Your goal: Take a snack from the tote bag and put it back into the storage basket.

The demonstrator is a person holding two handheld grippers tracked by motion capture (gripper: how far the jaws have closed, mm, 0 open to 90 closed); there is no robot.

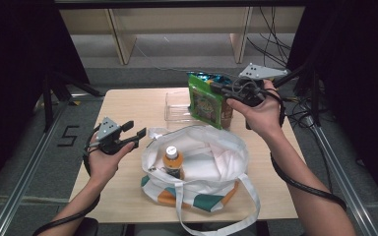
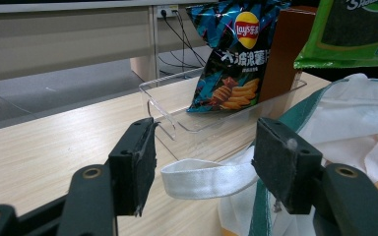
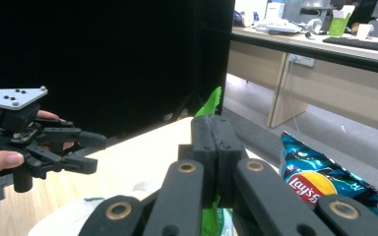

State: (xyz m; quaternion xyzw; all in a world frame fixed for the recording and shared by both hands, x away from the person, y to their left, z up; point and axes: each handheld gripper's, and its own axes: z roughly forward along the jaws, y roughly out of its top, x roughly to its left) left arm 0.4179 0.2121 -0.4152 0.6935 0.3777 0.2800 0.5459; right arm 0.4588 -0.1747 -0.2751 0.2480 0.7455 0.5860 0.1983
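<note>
The right tool (image 1: 216, 87) is pressed together on the top edge of a green snack packet (image 1: 205, 102), pinching it so the packet hangs upright above the far right part of the surface (image 1: 123, 105), just beyond the far rim of the white tote bag (image 1: 211, 147). In the right gripper view the two black jaws meet with a sliver of green foil pinched between them, and a blue Lay's chip bag (image 3: 325, 182) lies below and to the right. That chip bag stands in a clear plastic bin (image 1: 174, 105) toward the far edge of the surface, with a brown box (image 2: 283, 54) beside it; the green packet hangs in front of them. The left tool (image 1: 134, 132) is spread, its jaws apart and holding nothing, hovering near the left edge of the surface just beside the bag's left rim. In the left gripper view a white handle strap (image 2: 206, 179) of the bag loops between its pads without being pressed. The tote bag sits open at the near middle of the surface, and a bottle with an orange label and pale cap (image 1: 172, 161) stands upright inside its left part. The bag's other long strap trails over the near edge.
</note>
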